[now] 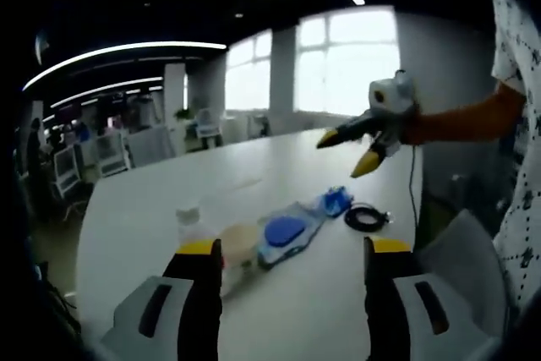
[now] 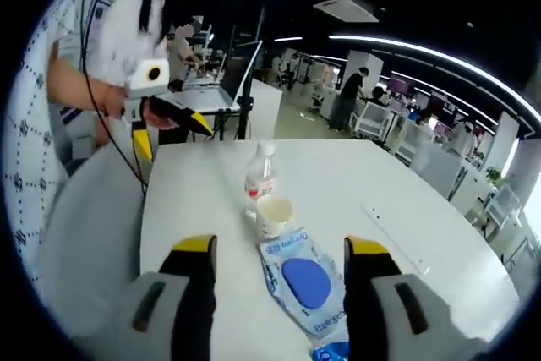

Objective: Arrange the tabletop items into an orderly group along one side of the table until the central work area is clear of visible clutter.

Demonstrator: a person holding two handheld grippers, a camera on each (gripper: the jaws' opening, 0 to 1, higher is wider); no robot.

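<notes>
A white table [image 2: 203, 183] spans the lower frame in an open office. At centre lie one wipes pack [image 2: 304, 285], one bottle [image 2: 260, 177], one cup [image 2: 275, 216]. Left gripper [image 1: 292, 251] and right gripper [image 2: 277, 251] are both spread open, empty.

Windows [image 1: 347, 61]: letting in bright daylight behind the table.
Ceiling lights [image 2: 439, 55]: glowing in long strips.
Laptop [image 2: 221, 82]: sitting open on a desk.
</notes>
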